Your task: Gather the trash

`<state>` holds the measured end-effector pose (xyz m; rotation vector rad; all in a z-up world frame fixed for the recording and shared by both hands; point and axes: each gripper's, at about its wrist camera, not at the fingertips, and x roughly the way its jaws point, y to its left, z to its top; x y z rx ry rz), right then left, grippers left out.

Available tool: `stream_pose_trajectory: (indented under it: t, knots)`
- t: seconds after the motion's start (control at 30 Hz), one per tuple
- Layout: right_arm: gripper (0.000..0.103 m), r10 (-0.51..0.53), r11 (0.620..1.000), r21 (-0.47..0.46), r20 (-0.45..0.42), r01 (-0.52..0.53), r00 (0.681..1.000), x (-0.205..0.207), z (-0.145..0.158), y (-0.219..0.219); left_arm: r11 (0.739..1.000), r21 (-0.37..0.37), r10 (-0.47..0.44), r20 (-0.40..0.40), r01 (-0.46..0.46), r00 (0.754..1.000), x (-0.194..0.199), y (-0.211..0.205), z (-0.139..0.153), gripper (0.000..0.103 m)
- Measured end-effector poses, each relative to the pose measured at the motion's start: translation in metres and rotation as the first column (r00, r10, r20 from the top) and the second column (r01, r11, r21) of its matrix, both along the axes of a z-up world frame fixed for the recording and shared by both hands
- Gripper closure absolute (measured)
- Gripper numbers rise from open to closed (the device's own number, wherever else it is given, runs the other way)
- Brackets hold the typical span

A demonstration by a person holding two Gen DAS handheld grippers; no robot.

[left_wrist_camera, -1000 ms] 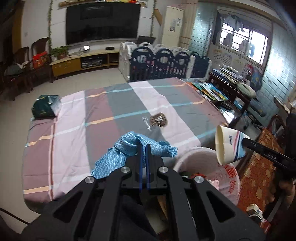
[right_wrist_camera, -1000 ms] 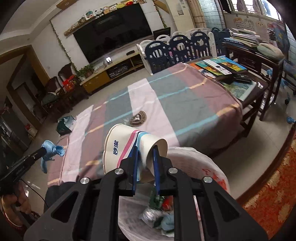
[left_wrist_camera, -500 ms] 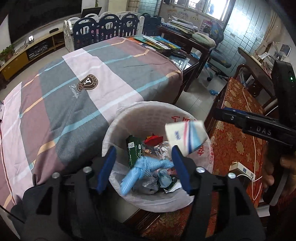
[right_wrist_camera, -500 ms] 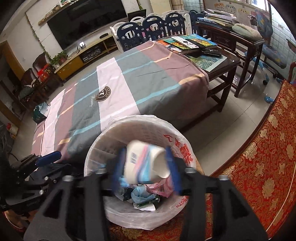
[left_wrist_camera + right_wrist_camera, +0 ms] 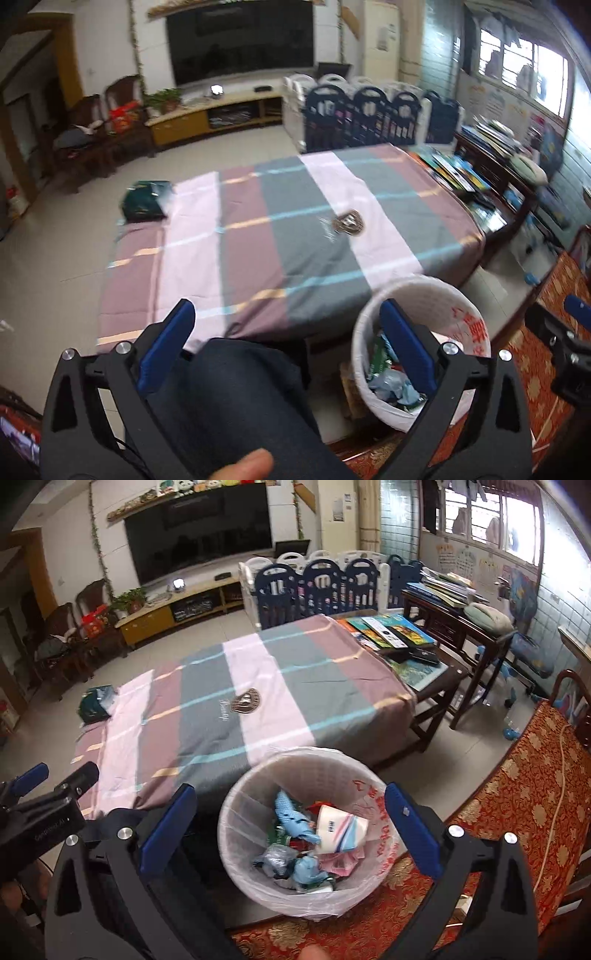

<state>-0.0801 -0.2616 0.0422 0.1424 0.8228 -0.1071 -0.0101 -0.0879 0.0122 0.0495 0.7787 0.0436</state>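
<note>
Right wrist view: the right gripper [image 5: 288, 823] hangs over the lined trash bin [image 5: 236, 812], fingers opening with nothing between them; the paper cup [image 5: 341, 829] and blue cloth [image 5: 291, 814] lie inside. The left gripper [image 5: 288, 339] is likewise opening and empty, beside the tabletop [image 5: 295, 229], freed for more.

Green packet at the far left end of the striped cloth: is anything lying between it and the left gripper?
Nothing visible does. The left gripper, jaws opening and empty, faces bare striped cloth all the way to the green packet.
</note>
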Motion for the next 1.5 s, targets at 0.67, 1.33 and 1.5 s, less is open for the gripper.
stream_pose_trajectory:
  t: [0.67,1.33,1.5]
  knots:
    - [0.004,0.016,0.999,-0.048,0.027,-0.014,1.000,-0.009,0.009,0.017,0.999,-0.018,0.043,0.105,-0.041,0.994,-0.036,0.021,0.038,0.003]
    - [0.004,0.019,0.998,-0.053,0.026,-0.018,0.999,-0.007,0.008,0.018,0.998,-0.025,0.053,0.108,-0.050,0.993,-0.036,0.020,0.038,0.003]
    - [0.004,0.020,0.998,-0.052,0.022,-0.019,1.000,-0.006,0.007,0.018,0.998,-0.025,0.052,0.107,-0.049,0.993,-0.037,0.020,0.038,0.003]
